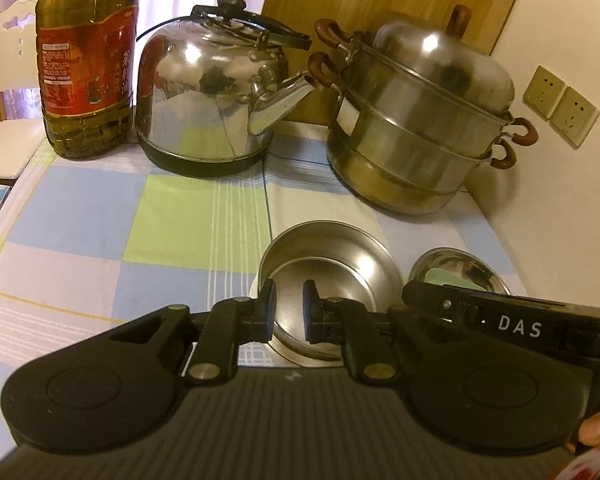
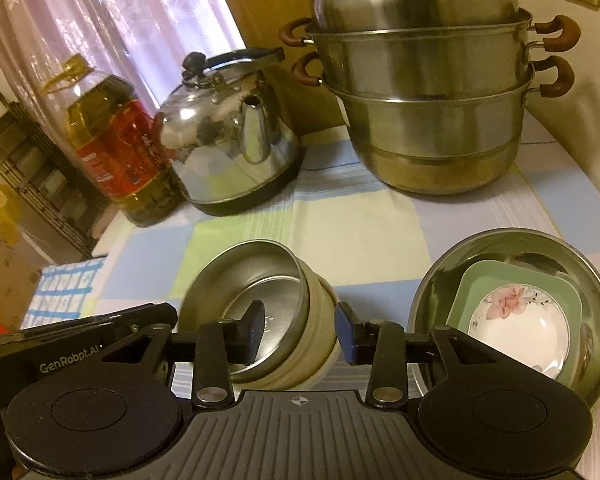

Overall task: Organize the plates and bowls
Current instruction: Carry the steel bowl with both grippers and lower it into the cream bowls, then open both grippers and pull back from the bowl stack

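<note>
The large steel bowl [image 2: 516,316] already holds the green square dish [image 2: 476,284] and floral plate [image 2: 520,332]. The steel-lined bowl [image 2: 260,312] remains outside, tilted on the checked tablecloth [image 2: 360,232]. The left gripper [image 1: 290,310] pinches its rim; the right gripper [image 2: 300,334] straddles its wall, pads clear.

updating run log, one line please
left hand-held gripper: shut on tilted steel bowl | right hand-held gripper: open, straddling its wall | large bowl: holds green dish, saucer
</note>
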Tool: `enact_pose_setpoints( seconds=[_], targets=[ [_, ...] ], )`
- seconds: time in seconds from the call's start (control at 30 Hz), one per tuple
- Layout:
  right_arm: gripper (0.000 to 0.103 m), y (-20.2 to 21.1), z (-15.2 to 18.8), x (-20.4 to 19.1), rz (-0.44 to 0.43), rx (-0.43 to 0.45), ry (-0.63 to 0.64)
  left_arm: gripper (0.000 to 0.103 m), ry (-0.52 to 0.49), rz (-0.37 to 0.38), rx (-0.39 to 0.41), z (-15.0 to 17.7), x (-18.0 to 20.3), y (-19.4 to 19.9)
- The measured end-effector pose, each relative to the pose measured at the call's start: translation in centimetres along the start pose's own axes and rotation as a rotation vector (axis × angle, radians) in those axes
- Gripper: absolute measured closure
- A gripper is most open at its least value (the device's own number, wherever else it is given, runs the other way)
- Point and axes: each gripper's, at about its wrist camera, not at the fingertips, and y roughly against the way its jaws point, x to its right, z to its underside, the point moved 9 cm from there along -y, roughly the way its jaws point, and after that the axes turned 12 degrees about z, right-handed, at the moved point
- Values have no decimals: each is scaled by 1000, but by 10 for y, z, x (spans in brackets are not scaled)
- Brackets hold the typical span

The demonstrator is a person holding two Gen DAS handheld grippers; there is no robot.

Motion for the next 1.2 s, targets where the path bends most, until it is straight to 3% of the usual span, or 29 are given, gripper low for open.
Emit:
enact_pose_setpoints(
  seconds=[0.43, 0.67, 0.87, 1.2],
  targets=[
    [55, 58, 25, 8, -62, 15, -12, 87, 22, 6, -12, 29, 26, 63],
    [42, 90, 46, 10, -96, 9, -3, 87, -8, -46, -28, 56, 41, 97],
    [41, 119, 75, 15, -110, -11, 25, 81, -30, -50, -34, 81, 61, 124],
    [41, 155, 124, 31, -115, -61, 38, 81, -19, -56, -70, 133, 85, 150]
  ],
)
